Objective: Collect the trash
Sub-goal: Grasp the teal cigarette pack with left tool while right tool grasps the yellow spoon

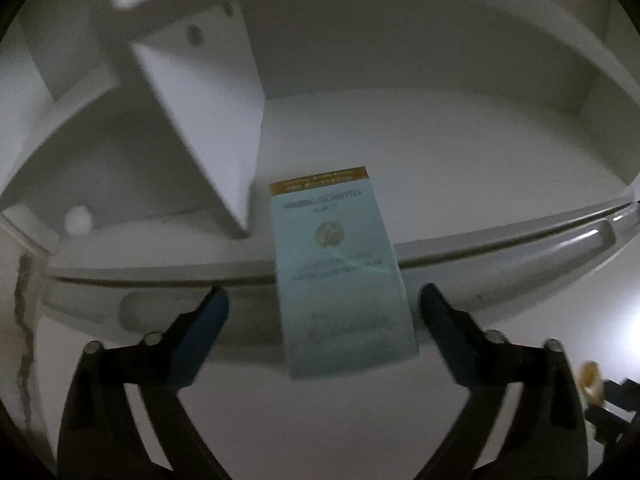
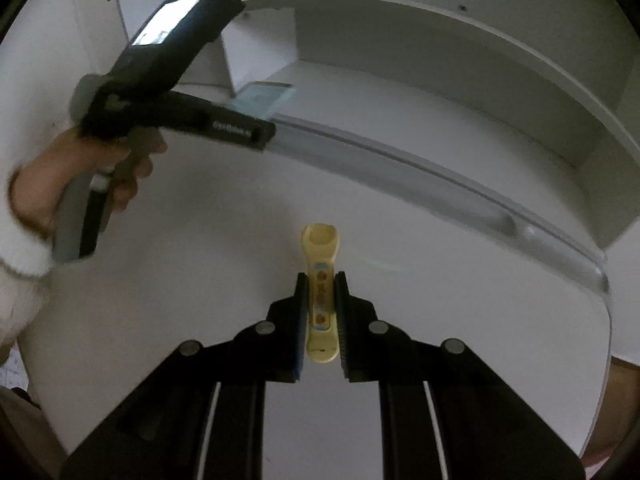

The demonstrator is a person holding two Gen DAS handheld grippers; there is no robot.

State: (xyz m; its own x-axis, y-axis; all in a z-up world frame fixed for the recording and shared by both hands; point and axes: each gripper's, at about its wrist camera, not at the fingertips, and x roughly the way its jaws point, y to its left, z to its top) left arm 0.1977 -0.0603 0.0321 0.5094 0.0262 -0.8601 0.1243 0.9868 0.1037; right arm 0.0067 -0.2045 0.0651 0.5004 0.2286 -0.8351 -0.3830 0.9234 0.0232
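So the trash here is two bits; a pale blue cigarette pack (image 1: 342, 276) with a gold band across the top and a round gold emblem mid-face, print too blurry to read past that, and a small yellow plastic piece (image 2: 321, 296) with a cupped end and orange dots down its label. The pack lies on the white desk (image 1: 500, 152), hanging a little over the front edge, just beside a white shelf divider (image 1: 208, 120); the cubbies behind look bare as far as I can tell. Left gripper (image 1: 324, 300) has its jaws spread wide either side of the pack, pads not touching it; right gripper (image 2: 321, 280) is clamped tight on the yellow piece over the white tabletop.
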